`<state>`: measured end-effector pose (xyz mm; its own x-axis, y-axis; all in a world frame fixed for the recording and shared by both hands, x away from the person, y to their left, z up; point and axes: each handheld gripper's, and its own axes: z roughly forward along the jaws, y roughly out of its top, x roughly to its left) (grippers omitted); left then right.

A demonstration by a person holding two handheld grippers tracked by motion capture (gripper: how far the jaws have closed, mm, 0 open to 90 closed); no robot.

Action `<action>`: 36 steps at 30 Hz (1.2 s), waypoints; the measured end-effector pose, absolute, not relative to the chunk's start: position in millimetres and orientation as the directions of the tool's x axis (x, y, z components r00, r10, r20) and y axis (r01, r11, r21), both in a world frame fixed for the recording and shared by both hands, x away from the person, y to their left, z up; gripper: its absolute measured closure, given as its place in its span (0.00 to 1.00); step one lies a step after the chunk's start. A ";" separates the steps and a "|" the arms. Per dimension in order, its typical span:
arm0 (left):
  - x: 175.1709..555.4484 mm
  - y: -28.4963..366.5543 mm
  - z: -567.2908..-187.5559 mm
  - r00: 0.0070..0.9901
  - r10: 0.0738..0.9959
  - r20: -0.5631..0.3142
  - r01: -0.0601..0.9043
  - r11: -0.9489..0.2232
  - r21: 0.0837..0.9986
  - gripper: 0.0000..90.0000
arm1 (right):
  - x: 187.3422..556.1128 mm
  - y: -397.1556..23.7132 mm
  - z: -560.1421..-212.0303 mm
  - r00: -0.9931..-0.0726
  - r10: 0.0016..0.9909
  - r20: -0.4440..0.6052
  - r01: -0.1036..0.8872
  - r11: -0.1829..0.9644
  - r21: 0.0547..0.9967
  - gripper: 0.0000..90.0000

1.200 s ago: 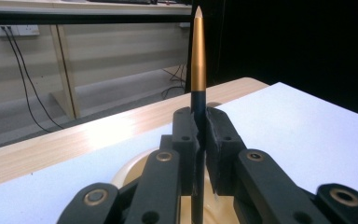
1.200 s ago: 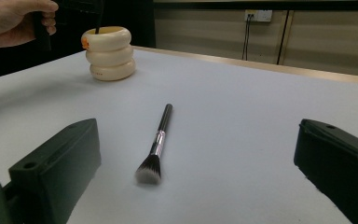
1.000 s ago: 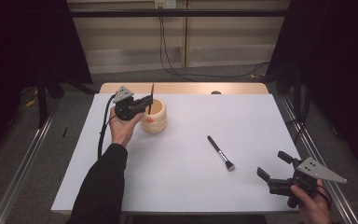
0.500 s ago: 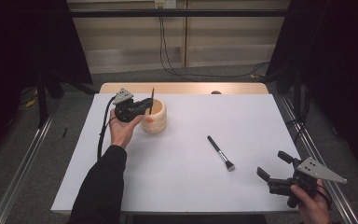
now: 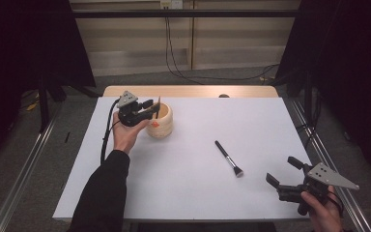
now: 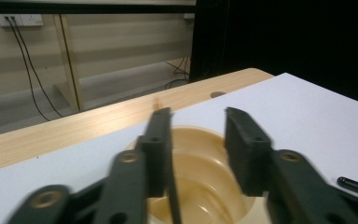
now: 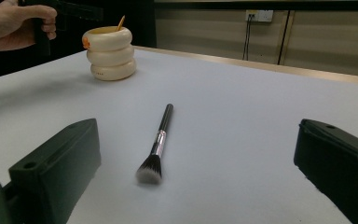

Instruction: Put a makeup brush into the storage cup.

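A cream ribbed cup point(image 5: 161, 123) stands at the table's back left. My left gripper point(image 5: 149, 108) hovers level over its rim. Its jaws have just been opening, and in the left gripper view point(image 6: 198, 116) they stand apart above the cup's hollow point(image 6: 200, 172). A thin dark stick point(image 6: 173, 200) leans beside the left pad, and neither pad presses on it. Its orange-tipped top point(image 5: 158, 102) pokes out of the cup. A black makeup brush point(image 5: 228, 158) lies flat right of centre. My right gripper point(image 5: 282, 170) rests open near the front right, pointing at the brush point(image 7: 158, 140).
The white table top point(image 5: 251, 121) ends in a wooden strip point(image 5: 193, 91) at the back. Cables and a wall socket point(image 5: 170, 4) lie beyond it. Metal rails point(image 5: 24, 174) run along both sides. A cable point(image 5: 107, 130) trails from the left gripper.
The left gripper's jaws have parted and no longer pinch the stick, which stays standing in the cup. Both hands kept their places, and the brush has not moved.
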<state>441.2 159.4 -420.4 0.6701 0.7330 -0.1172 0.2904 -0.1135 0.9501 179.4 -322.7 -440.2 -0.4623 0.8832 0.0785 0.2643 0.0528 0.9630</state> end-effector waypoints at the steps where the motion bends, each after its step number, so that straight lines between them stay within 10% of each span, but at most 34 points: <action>1: 441.2 159.7 -420.3 0.665 0.740 -0.102 0.288 -0.128 0.949 0.61 | 179.3 -322.7 -440.1 -0.463 0.883 0.079 0.264 0.053 0.963 0.00; 15: 440.2 163.2 -417.0 0.624 0.763 -0.169 0.339 -0.070 0.938 0.07 | 179.4 -323.0 -440.2 -0.464 0.882 0.083 0.265 0.049 0.963 0.00; 36: 413.9 168.9 -404.7 0.620 0.777 -0.113 0.272 -0.077 0.959 0.02 | 179.1 -323.7 -440.0 -0.461 0.884 0.080 0.267 0.052 0.962 0.00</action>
